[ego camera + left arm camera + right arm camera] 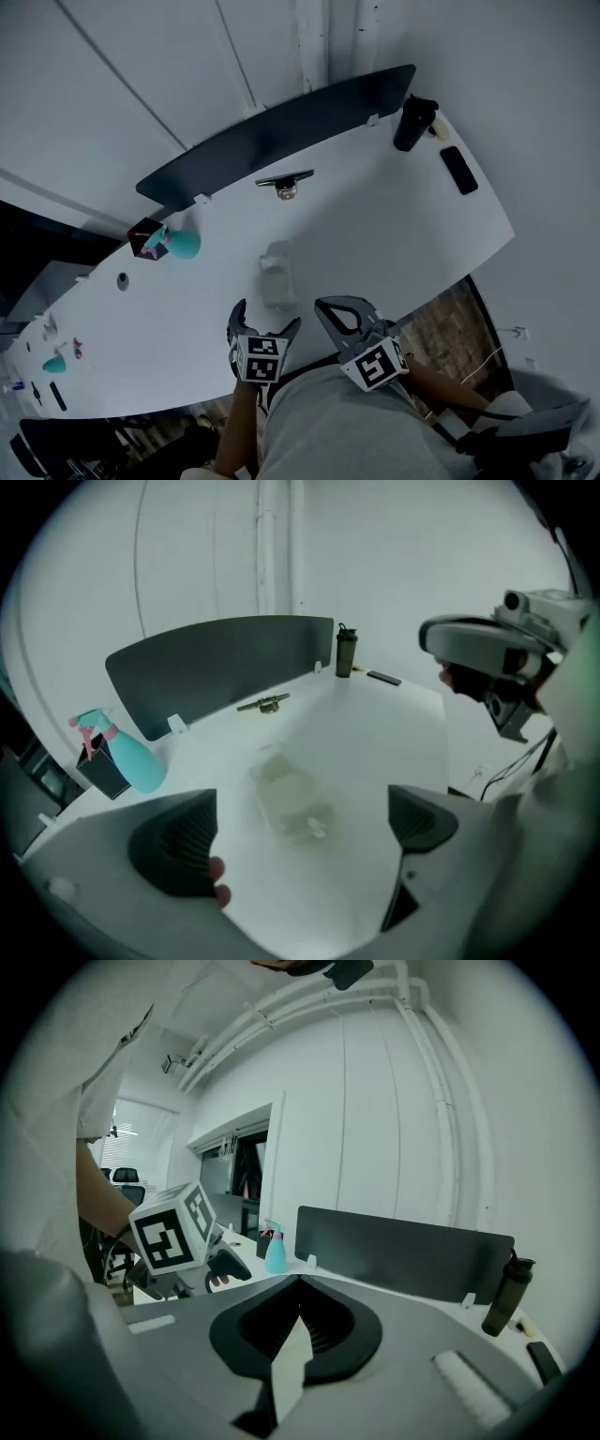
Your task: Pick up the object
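Observation:
A clear, pale plastic object (pixel 277 273) lies on the white table (pixel 394 225), hard to make out against it. My left gripper (pixel 267 319) hovers just short of it with both jaws spread wide. In the left gripper view the object (pixel 292 801) sits ahead of and between the dark pads (pixel 175 841), and neither pad touches it. My right gripper (pixel 339 311) is to the right of the left one, near the table's front edge. Its jaws are shut together with nothing seen between them (pixel 298 1324). The left gripper's marker cube (pixel 174 1227) shows in the right gripper view.
A dark divider panel (pixel 281 131) runs along the table's far side. Near it are a teal spray bottle (pixel 181 244) beside a small black box (pixel 143 236), a metal piece (pixel 285 182), a black shaker bottle (pixel 413 123) and a phone (pixel 458 170).

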### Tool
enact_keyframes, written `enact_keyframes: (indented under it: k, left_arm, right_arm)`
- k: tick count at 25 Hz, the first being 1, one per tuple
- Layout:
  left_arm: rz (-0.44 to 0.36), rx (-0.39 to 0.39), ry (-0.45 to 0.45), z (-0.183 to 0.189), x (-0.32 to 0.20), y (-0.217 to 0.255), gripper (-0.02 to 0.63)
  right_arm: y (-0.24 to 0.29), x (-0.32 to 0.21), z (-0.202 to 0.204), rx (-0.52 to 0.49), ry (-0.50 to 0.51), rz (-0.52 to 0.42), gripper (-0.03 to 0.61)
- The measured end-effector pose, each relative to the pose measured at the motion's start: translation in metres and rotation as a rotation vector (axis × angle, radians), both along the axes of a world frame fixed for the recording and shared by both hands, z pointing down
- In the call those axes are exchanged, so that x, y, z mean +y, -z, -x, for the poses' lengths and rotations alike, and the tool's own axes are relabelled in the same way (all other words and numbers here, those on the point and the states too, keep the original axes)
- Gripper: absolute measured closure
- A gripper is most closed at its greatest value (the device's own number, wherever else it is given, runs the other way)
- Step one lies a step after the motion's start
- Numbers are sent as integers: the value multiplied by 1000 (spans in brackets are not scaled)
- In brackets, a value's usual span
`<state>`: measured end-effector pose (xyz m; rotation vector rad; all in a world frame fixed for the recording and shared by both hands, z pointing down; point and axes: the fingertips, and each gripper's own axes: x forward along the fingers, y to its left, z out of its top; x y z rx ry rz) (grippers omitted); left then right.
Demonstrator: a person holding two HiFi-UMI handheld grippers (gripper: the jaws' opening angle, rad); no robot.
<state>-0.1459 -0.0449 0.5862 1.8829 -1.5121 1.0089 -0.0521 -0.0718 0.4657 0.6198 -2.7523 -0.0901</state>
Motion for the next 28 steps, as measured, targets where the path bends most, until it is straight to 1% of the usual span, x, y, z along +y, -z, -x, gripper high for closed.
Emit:
enact_keyframes:
  k: [1,2,6,8,11,14,18,22,28]
  left_arm:
    - [21,1,3,1,-4,-4,43]
    - [42,-5,2,1,-9,-8,32]
    - [122,-20,6,5,-22,-31,31]
    - [147,-24,20,7,-27,-40,31]
    - [177,-18,63,8,-36,-54,31]
    - [243,-7,115,10,-40,-71,31]
    - [307,0,131,10,-48,-85,31]
    - [388,56,187,13,-51,-101,31]
    - [500,76,254,16,-56,-117,31]
  right_arm:
    - [0,-2,-2,-2,-10,1,578]
    - [-1,-4,-4,-3,-20,3,578]
    - [-4,-12,-13,-4,-51,12,578]
    - [-6,-16,-17,-4,-61,14,578]
    - [-9,-22,-21,-1,-75,23,577]
    - [-11,-26,-22,0,-79,30,577]
    - [-13,-33,-22,-1,-84,36,577]
    - [-15,-41,-22,-2,-88,42,577]
    - [-18,-49,-19,1,-90,48,577]
